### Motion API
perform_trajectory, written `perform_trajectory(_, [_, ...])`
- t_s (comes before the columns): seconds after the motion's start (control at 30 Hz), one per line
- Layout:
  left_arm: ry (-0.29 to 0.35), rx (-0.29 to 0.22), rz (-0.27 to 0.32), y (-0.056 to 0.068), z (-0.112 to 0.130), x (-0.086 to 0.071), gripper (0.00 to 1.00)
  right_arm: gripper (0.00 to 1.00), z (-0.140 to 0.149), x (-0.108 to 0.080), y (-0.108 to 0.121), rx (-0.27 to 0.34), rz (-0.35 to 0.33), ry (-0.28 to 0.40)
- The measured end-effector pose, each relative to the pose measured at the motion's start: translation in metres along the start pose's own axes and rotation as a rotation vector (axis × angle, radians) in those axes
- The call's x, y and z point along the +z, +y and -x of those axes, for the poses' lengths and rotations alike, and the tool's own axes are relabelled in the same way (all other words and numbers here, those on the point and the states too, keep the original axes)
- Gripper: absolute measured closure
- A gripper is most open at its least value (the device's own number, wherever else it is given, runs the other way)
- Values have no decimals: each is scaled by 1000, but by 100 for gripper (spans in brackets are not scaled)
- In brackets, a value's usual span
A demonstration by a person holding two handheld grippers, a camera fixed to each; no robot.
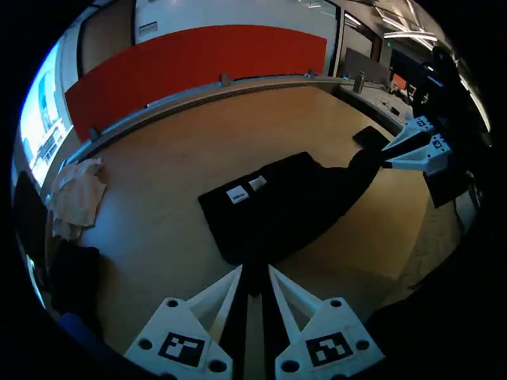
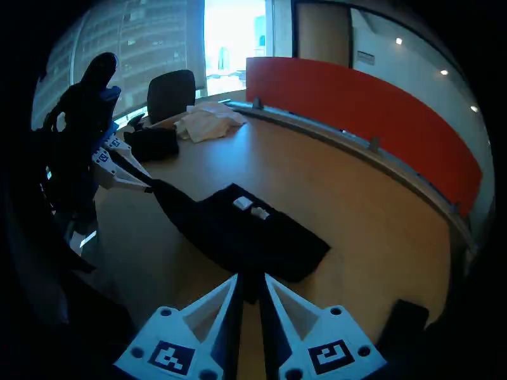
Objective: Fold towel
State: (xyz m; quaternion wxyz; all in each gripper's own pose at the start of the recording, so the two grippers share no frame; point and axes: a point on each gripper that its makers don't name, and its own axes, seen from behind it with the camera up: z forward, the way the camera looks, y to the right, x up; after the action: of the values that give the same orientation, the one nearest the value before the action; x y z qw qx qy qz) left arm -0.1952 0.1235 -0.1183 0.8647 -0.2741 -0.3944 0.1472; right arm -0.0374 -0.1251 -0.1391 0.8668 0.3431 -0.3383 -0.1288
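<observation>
A black towel [image 1: 279,202] [image 2: 241,237] with white labels [image 1: 237,194] lies partly on the wooden table [image 1: 177,145], its near edge lifted at both ends. In the left gripper view, my left gripper [image 1: 255,285] is shut on one corner of the towel at the bottom. Farther right, my right gripper [image 1: 385,158] pinches the other corner, which is pulled up off the table. In the right gripper view, my right gripper [image 2: 251,285] holds its corner between closed fingers, and the left gripper [image 2: 147,185] grips the far end at the left.
A cream cloth pile [image 1: 79,193] [image 2: 209,120] and a dark bundle [image 2: 152,142] lie at one end of the table. A red partition [image 1: 190,63] [image 2: 367,107] runs along the far edge. A black chair [image 2: 171,92] stands by the window.
</observation>
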Motion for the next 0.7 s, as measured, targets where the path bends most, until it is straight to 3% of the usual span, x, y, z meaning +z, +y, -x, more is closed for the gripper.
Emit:
perform_trajectory(0.37, [4,-7,-4,-10,-10,19,87,85,-4,18,23,-5,18,-20])
perform_trajectory(0.7, [4,10,-11,-26,-25,51,87,85,-7,43,51,-7,35,-41])
